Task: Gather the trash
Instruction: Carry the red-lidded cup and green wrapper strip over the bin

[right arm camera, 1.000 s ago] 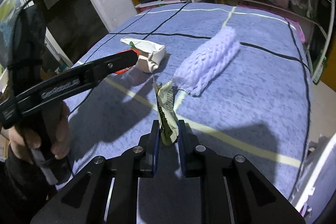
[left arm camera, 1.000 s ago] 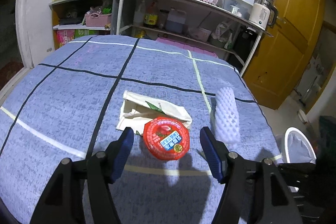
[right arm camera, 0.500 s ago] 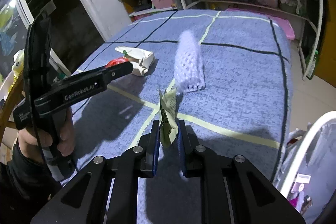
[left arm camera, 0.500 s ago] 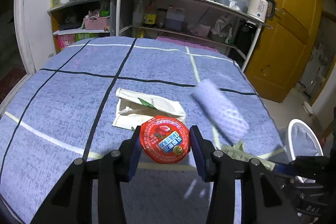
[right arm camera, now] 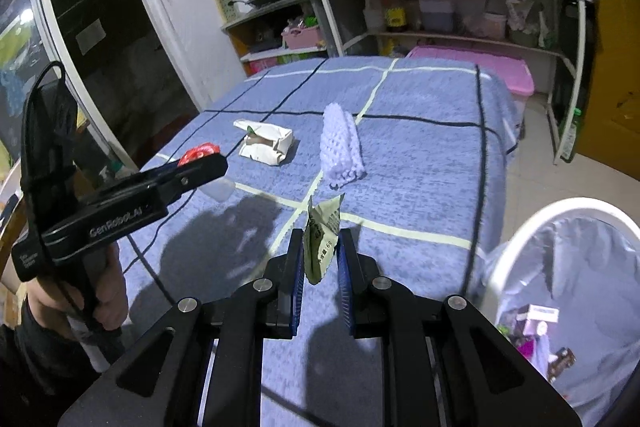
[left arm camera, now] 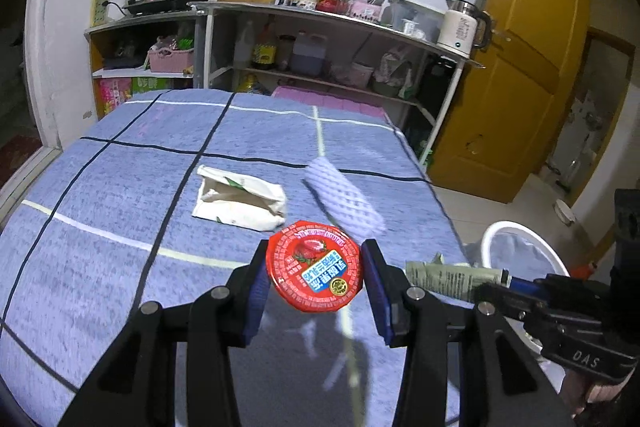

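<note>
Left wrist view: left gripper (left arm camera: pixel 314 281) has its fingers clamped on the red-lidded cup (left arm camera: pixel 315 271), one pad on each side of the lid, cup lifted clear of the blue checked worktop (left arm camera: pixel 120 207). White paper bag (left arm camera: pixel 240 203) and foam net sleeve (left arm camera: pixel 344 203) lie on the cloth, apart. Right gripper (right arm camera: pixel 318 263) pinches the green wrapper (right arm camera: pixel 322 239) upright, fingers nearly pressed together. Lined bin (right arm camera: pixel 516 235) sits low, off the worktop's right edge. My read: carry both loads over the rim before letting go. Keep the cup level; the grip sits only on the lid edge, so a tilt could slip it. Release the wrapper low inside, since it's light.
</note>
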Demonstrator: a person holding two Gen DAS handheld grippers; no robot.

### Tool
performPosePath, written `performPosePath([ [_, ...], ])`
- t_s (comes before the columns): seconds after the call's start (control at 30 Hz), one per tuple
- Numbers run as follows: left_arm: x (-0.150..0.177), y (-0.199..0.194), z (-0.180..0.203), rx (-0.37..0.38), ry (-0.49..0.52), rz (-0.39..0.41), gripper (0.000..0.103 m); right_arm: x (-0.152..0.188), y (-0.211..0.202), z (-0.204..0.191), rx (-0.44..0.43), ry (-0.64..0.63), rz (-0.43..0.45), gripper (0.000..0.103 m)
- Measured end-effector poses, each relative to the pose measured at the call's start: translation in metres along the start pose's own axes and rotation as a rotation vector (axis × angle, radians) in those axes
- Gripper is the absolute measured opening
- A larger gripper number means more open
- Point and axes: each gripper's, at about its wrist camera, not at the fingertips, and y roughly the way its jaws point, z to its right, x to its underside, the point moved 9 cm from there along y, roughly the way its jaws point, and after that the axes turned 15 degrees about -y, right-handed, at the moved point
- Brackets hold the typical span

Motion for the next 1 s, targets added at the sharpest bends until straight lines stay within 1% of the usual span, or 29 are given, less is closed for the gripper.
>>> performPosePath([
  [0.17, 0.009, -0.015, 0.019, 0.031, 0.017, -0.002, 0.046, 0.006, -0.026, 0.003, 0.029, 0.013, 0.03, 0.017],
  [0.4, 0.021, -0.028, 0.046, 0.069, 0.051, -0.008, 0.046, 0.013, -0.052, 0.011, 0.062, 0.033, 0.057, 0.017],
  [0.77, 0.038, -0.036, 0.081, 0.11, 0.098, -0.026, 0.046, 0.026, -0.083, 0.024, 0.108, 0.061, 0.089, 0.017],
  [1.0, 0.049, -0.033, 0.106, 0.141, 0.128, -0.048, 0.046, 0.037, -0.097, 0.036, 0.144, 0.087, 0.092, 0.017],
])
